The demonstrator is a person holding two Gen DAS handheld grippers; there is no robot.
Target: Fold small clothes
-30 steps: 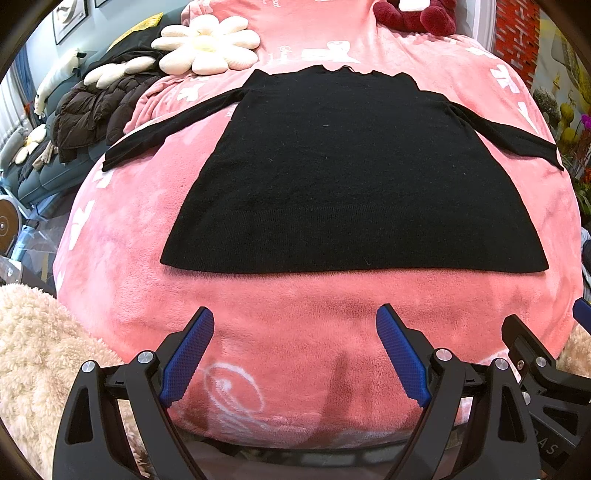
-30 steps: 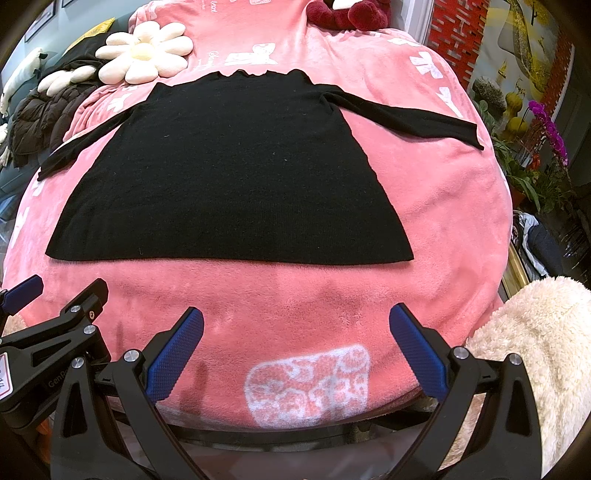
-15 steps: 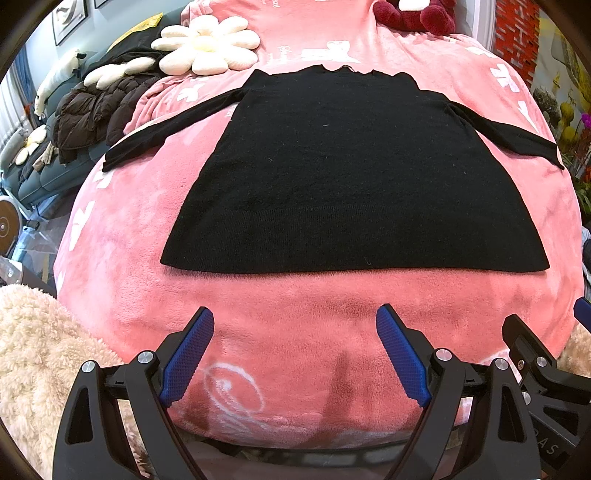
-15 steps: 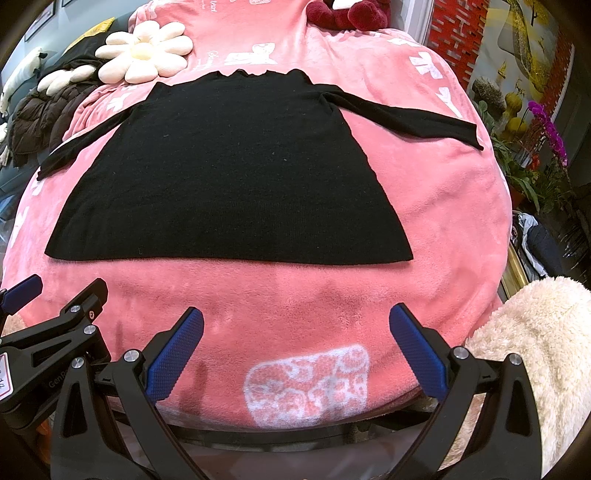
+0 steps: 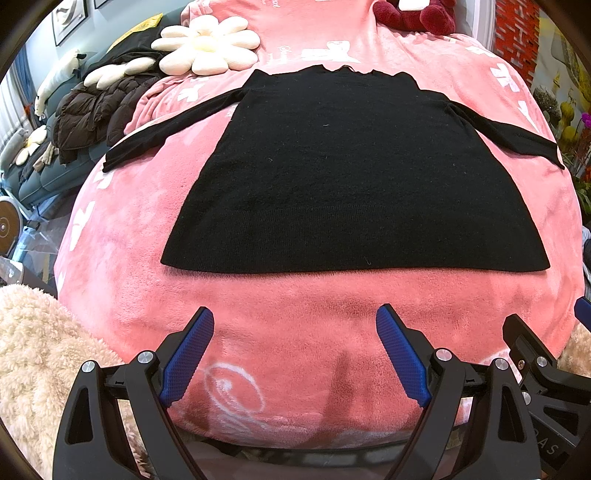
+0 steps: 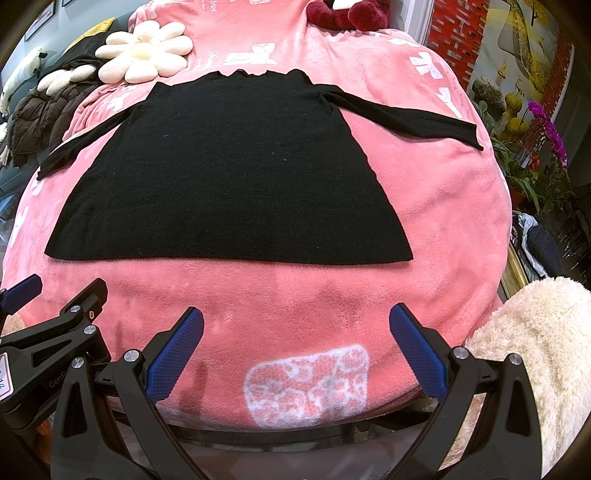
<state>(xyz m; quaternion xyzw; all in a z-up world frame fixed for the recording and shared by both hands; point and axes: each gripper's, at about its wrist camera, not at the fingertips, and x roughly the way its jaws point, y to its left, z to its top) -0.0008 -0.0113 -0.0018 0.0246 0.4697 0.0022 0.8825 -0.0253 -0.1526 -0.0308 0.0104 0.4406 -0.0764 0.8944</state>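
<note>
A black long-sleeved knit top (image 5: 351, 173) lies flat on a pink plush blanket (image 5: 295, 332), hem toward me, collar at the far side, both sleeves spread out to the sides. It also shows in the right wrist view (image 6: 229, 173). My left gripper (image 5: 295, 325) is open and empty, hovering over bare blanket short of the hem. My right gripper (image 6: 295, 325) is open and empty too, also short of the hem. The right gripper's side (image 5: 535, 362) shows at the lower right of the left wrist view.
A cream flower cushion (image 5: 207, 44) and a dark red plush toy (image 5: 417, 14) sit beyond the collar. A dark puffer jacket (image 5: 92, 110) lies on a sofa at the left. Fluffy cream throws (image 6: 535, 350) flank the blanket's front. Potted flowers (image 6: 543, 136) stand at the right.
</note>
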